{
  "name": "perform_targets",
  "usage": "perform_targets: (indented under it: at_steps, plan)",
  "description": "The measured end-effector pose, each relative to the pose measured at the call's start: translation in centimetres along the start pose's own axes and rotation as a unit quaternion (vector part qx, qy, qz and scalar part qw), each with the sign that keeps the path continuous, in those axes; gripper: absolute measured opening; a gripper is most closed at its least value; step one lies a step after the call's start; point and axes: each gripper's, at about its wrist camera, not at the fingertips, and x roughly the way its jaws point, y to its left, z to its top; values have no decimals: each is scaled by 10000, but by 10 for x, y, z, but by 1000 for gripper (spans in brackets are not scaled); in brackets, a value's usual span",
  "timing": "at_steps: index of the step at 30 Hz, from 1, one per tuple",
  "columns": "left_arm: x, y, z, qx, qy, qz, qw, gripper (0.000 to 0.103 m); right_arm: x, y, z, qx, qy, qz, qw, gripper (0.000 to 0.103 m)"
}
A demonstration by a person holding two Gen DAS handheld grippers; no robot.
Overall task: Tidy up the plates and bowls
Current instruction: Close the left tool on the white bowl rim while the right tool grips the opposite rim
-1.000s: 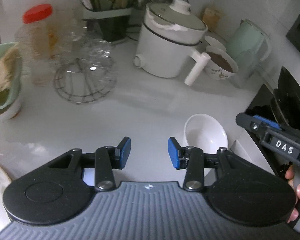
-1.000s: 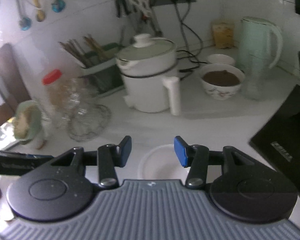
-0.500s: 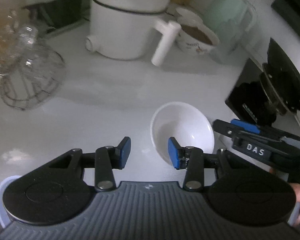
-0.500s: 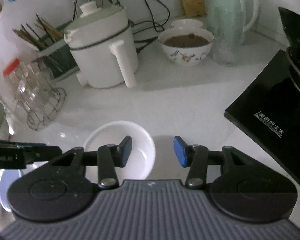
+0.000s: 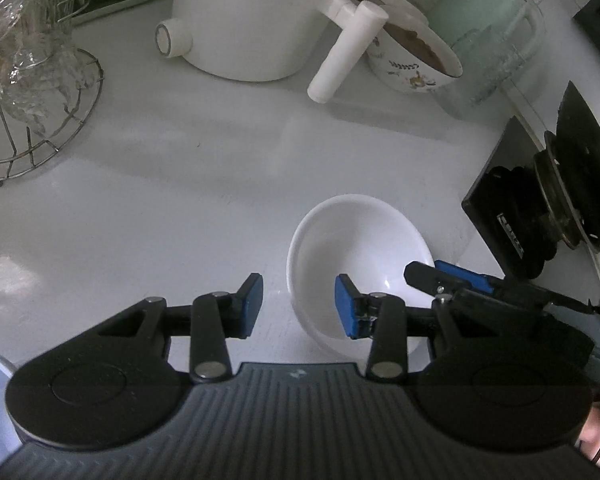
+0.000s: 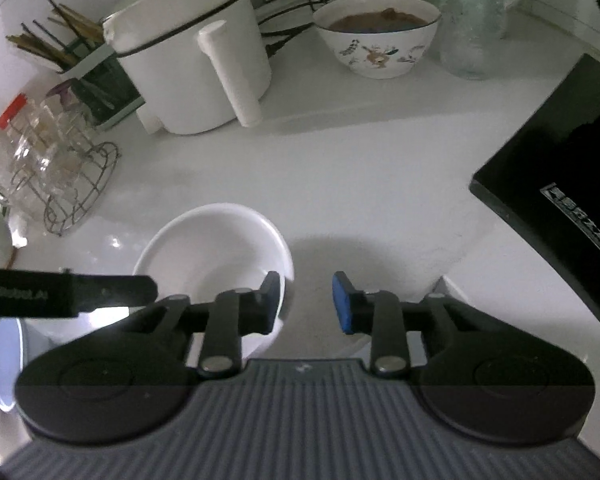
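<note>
The white bowl (image 5: pixel 352 248) sits empty and upright on the white table (image 5: pixel 180 200), and everything else is best placed from it. The left gripper (image 5: pixel 298 306) straddles the bowl's near-left rim: its right pad is inside the bowl, its left pad outside over bare table, and neither pad presses on the wall, so it is released. The right gripper (image 6: pixel 305 304) comes at the opposite side of the bowl (image 6: pixel 216 244); its left pad is over the rim on the inside, its right pad outside over the table, and its jaws are closing with the rim between them (no firm contact shows yet). In the left wrist view the right gripper's black and blue fingers reach in over the bowl's right edge.

Beyond the bowl stands a white electric pot (image 6: pixel 188 64) with a long white handle angled down to the table. Right of that pot, still behind the bowl, is a patterned bowl (image 6: pixel 376 40) holding something brown, and next to it a pale green kettle (image 5: pixel 488 40). Left of the bowl, well apart, a wire rack (image 6: pixel 80 184) holds clear glasses. To the bowl's right lies a black cooktop (image 6: pixel 560 168). A pale blue rim (image 6: pixel 8 360) shows at the near left, partly hidden.
</note>
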Motion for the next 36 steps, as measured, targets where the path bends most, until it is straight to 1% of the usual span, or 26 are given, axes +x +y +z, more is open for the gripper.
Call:
perform_targets:
  at_steps: [1,3,4,5,7,9,10,12,17,22,24,27,30,35,36]
  plan:
    - [1,-1,0,0,-24,14,10000,44,2,0,0,-27,10,25,10000,28]
    - [3,-3,-1,-15,-40,62,10000,35,5,0,0,-89,32,85,9999,24]
    - [4,-3,-1,-14,-52,92,9999,31,6,0,0,-121,57,140,9998,19]
    - [6,-6,-2,11,-78,143,9999,25,7,0,0,-146,69,178,9997,15]
    - [8,-6,-5,-8,-144,234,9996,21,8,0,0,-159,74,241,9996,15]
    - [10,-4,-6,-144,-116,187,9997,12,9,0,-1,-176,93,303,9993,11]
    - [10,-4,-7,-166,-117,149,9997,10,9,-1,-1,-186,95,316,9993,11]
    - [9,-3,-10,-197,-151,13,9997,10,8,0,-2,-239,119,318,9991,11]
    - [6,-3,-15,-216,-194,-36,9996,10,5,0,-6,-288,139,294,9991,10]
    - [-9,-3,-20,-190,-295,-139,9993,10,-2,1,-8,-211,98,328,9992,10]
    - [-17,-1,-22,-223,-321,-118,9992,10,-9,4,-8,-206,49,350,9992,10]
    - [-32,-1,-25,-266,-246,-47,9993,10,-20,11,-10,-200,18,414,9989,10]
    - [-53,-2,-29,-319,-329,-29,9989,10,-34,18,-10,-129,-4,534,9985,10]
    - [-76,-2,-35,-331,-347,22,9988,10,-54,30,-5,-206,-176,702,9972,10]
    - [-79,-2,-37,-376,-299,13,9988,11,-56,31,-4,-200,-188,728,9970,10]
